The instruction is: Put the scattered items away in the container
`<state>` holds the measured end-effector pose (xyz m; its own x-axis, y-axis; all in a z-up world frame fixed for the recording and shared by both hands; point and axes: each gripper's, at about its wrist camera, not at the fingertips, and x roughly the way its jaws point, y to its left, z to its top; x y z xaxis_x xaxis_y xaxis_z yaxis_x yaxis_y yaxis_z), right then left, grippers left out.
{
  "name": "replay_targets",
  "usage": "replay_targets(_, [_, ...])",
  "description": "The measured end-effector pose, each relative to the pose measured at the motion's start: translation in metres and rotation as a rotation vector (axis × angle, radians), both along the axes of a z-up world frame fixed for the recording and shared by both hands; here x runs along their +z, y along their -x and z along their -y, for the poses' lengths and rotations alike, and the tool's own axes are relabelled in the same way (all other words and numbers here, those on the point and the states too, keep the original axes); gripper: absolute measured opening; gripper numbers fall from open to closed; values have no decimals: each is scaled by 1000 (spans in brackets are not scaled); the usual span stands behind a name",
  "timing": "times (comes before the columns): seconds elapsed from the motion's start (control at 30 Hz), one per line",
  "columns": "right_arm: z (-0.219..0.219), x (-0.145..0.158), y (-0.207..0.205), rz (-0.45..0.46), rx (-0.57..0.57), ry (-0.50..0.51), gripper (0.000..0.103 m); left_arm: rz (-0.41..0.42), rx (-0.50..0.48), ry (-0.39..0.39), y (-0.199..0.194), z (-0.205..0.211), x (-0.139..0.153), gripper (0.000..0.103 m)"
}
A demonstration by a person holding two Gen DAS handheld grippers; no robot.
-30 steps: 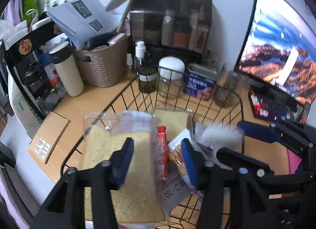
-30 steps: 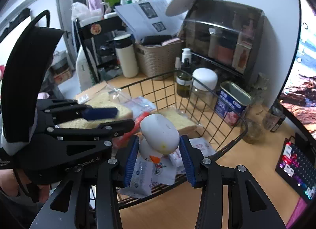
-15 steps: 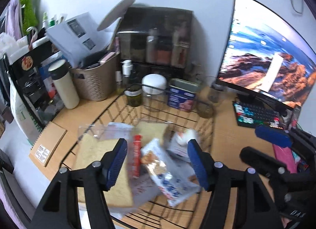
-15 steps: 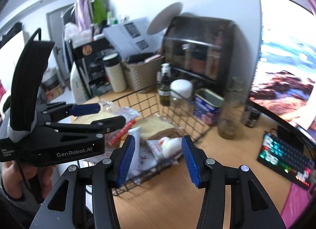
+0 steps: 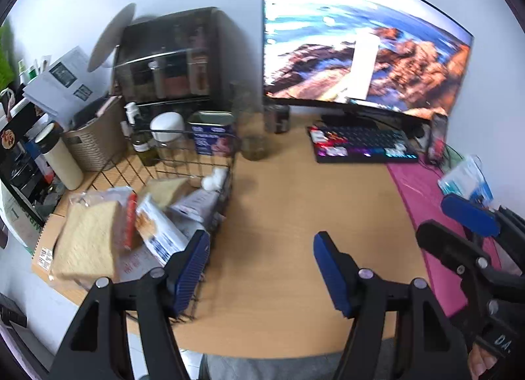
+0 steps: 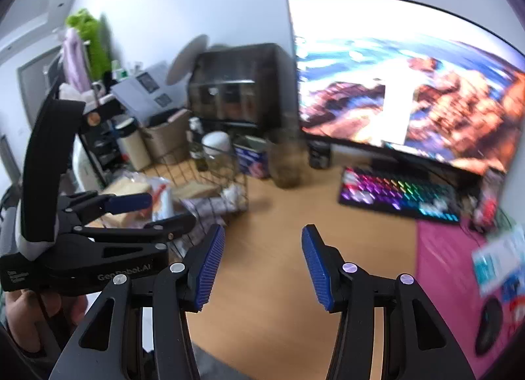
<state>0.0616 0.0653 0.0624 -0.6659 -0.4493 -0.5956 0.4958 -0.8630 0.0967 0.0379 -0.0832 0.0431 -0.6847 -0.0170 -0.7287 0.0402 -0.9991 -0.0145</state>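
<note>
A black wire basket stands at the left of the wooden desk and also shows in the right wrist view. It holds bagged bread, a white and blue snack packet, a red tube and a small white item. My left gripper is open and empty above the bare desk, right of the basket. My right gripper is open and empty above the desk. A blue and white packet lies at the far right, blurred in the right wrist view.
A monitor and a lit keyboard stand at the back right, on the edge of a pink mat. A dark mouse lies on the mat. Jars, a blue tin, a woven bin and a dark cabinet crowd behind the basket.
Both grippers have pulled back and swung right, away from the basket. The right gripper, shut on the white item a second ago, has let it go in the basket and stands open.
</note>
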Motion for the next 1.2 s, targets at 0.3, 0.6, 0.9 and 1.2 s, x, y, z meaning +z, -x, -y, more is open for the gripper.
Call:
replay_targets(0.3, [-51, -8, -35, 37, -193, -5, 50, 56, -53, 9, -30, -37, -13, 72])
replay_targets(0.6, [-54, -12, -39, 37, -191, -18, 50, 84, -54, 77, -28, -52, -20, 72])
replay_targets(0.9, [-44, -20, -33, 48, -180, -39, 50, 80, -51, 91, -26, -50, -21, 72])
replay_targets(1.2, [-44, -20, -33, 48, -177, -38, 50, 26, -60, 94, -33, -51, -12, 72])
